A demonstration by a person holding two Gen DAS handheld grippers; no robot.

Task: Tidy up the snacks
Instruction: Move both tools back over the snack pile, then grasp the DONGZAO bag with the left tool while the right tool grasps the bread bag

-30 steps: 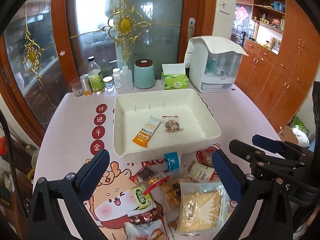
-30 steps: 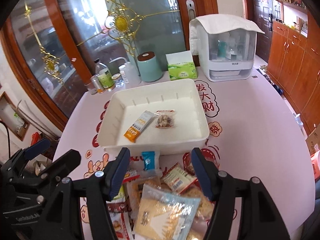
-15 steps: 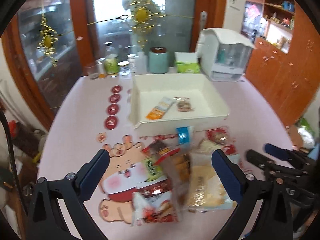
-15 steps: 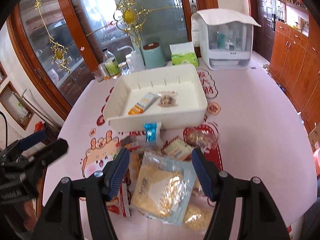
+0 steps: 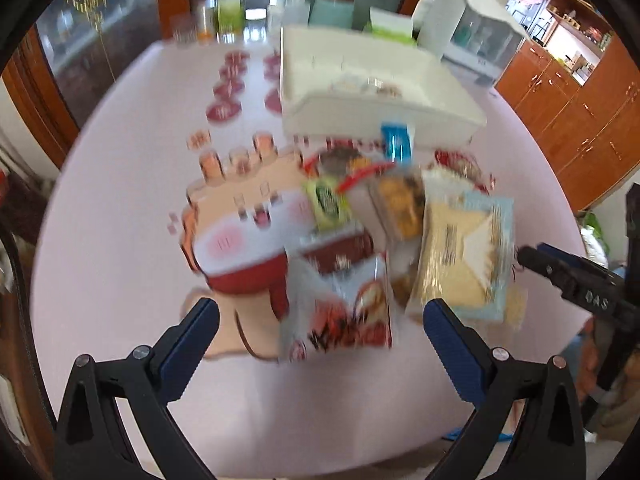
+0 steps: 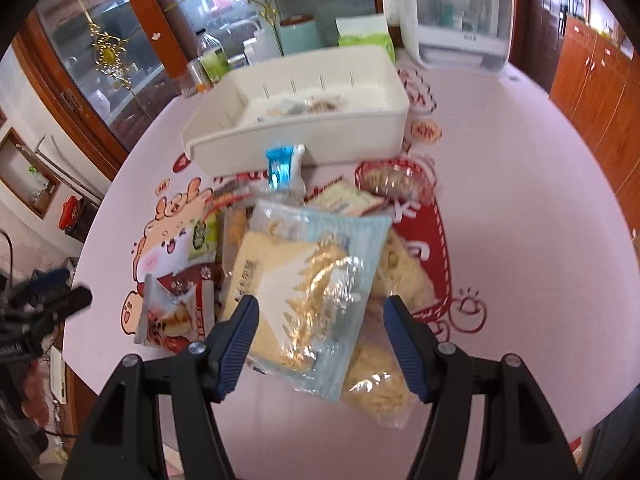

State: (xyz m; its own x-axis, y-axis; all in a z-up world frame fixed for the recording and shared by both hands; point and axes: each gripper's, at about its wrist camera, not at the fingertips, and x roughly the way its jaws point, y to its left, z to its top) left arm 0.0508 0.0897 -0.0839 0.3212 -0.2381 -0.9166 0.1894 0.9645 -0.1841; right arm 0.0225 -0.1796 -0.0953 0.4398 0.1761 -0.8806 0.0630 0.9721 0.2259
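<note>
both grippers stood released, grasping nothing. left gripper point(image 5: 320, 320) hung above red pastry packet point(image 5: 340, 312). right gripper point(image 6: 320, 320) straddled pale blue cracker bag point(image 6: 308, 280).

Snack pile point(image 6: 304, 264) on the table point(image 6: 520, 240), just before the tray point(image 6: 304, 136), two packets in it, bottles point(image 6: 212, 60) behind.

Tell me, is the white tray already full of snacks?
No, the white tray holds only a couple of small packets, while most snacks, like the big clear bag, lie piled on the table in front of it.
</note>
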